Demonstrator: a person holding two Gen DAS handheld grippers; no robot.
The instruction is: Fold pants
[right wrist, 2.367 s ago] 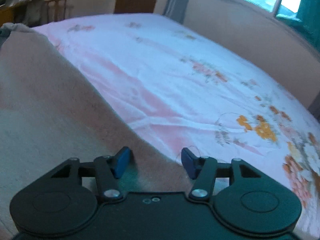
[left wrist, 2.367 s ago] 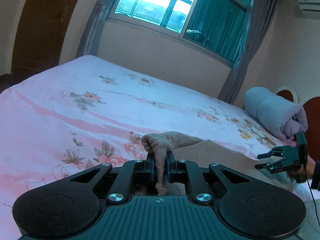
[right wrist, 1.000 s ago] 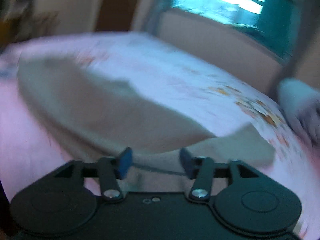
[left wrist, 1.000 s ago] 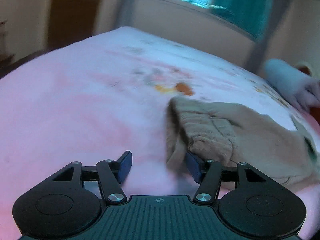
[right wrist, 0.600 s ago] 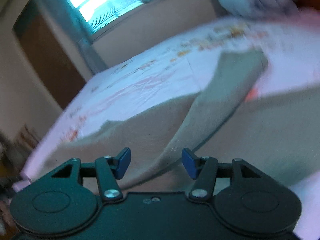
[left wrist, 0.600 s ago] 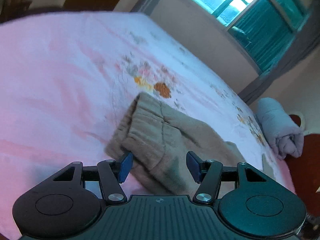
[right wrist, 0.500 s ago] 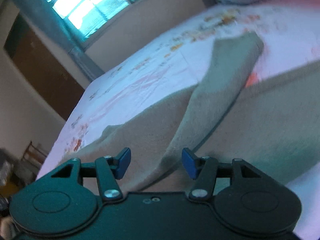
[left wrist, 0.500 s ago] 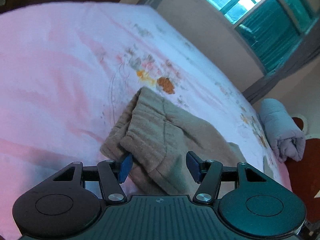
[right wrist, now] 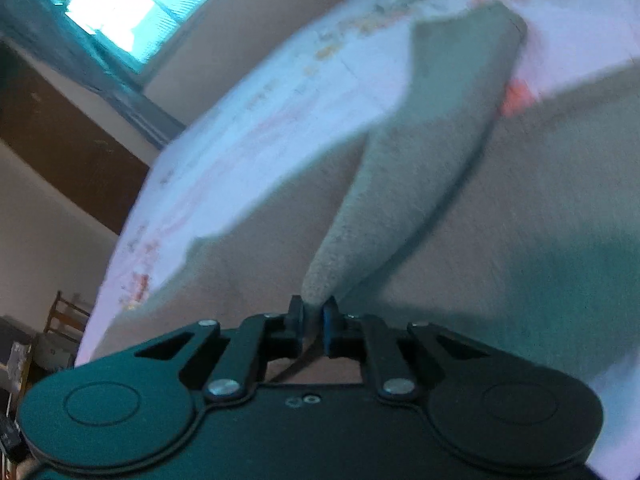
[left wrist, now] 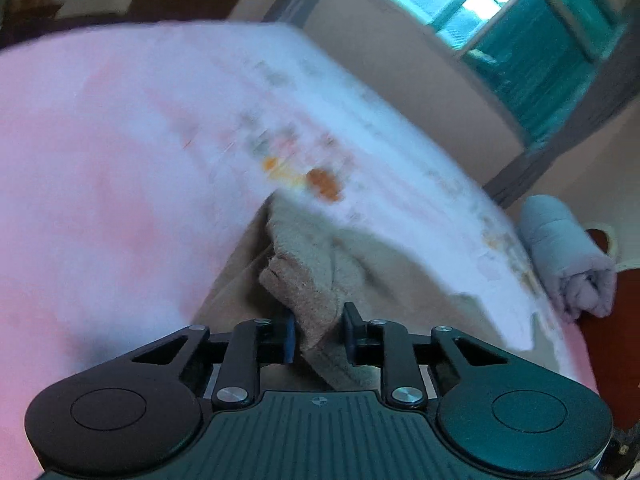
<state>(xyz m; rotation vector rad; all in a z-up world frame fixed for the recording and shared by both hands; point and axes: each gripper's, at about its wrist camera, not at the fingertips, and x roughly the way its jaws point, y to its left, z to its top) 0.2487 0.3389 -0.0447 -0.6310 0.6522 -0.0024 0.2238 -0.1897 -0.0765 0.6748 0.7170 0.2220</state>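
Note:
The beige fleece pants (left wrist: 308, 276) lie on the pink floral bed sheet (left wrist: 120, 160). In the left wrist view a thick bunched end of them stands between the jaws of my left gripper (left wrist: 320, 334), which are closing with the pads pressing on the fabric. In the right wrist view the pants (right wrist: 400, 184) spread wide over the sheet (right wrist: 280, 112). A raised ridge of cloth runs from the far right down into my right gripper (right wrist: 314, 316), which is shut on that fold. Both views are tilted and blurred.
A rolled grey-blue blanket (left wrist: 568, 256) lies at the bed's far right end. Behind the bed are a wall and a window (left wrist: 520, 20) with curtains. A wooden chair (right wrist: 64, 320) and a dark door (right wrist: 60, 152) stand off the bed's left side.
Both grippers went from open around the pants to closed on the fabric. The right view rolled strongly. The left gripper now lifts a bunched end.

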